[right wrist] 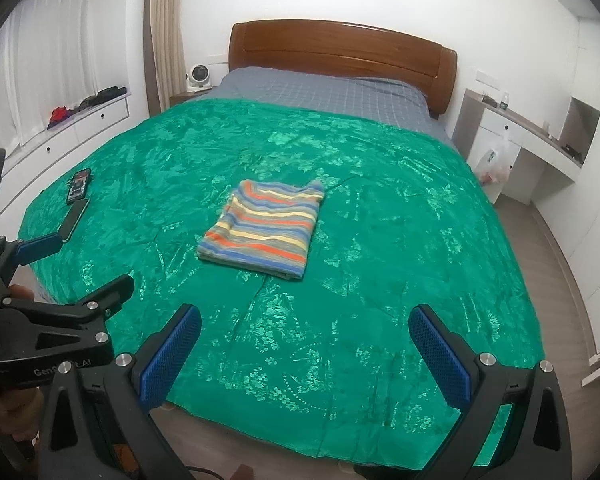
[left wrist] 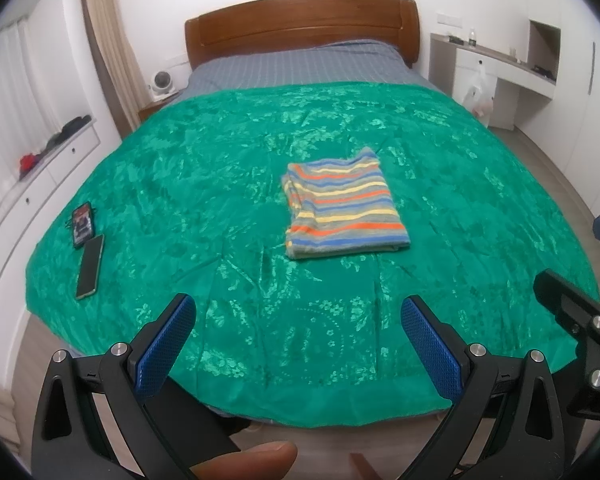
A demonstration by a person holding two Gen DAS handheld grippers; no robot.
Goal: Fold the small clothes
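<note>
Striped garment [left wrist: 345, 207] lies folded into a neat rectangle, banded grey, blue, orange and yellow, near the middle of the green bedspread [left wrist: 220, 184]. Its long axis runs toward the headboard [left wrist: 300, 24]. Left gripper [left wrist: 296, 340] and right gripper [right wrist: 304, 344] hover at the foot edge, jaws spread, empty.

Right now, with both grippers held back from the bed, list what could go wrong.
1. The folded striped knit garment lies mid-bed, far from the open left gripper and open right gripper; a long reach may snag the shiny green bedspread.
2. Its left folded edge looks loose; one-sided pinching could unfold it.
3. Two phones near the left edge could be knocked off.
</note>
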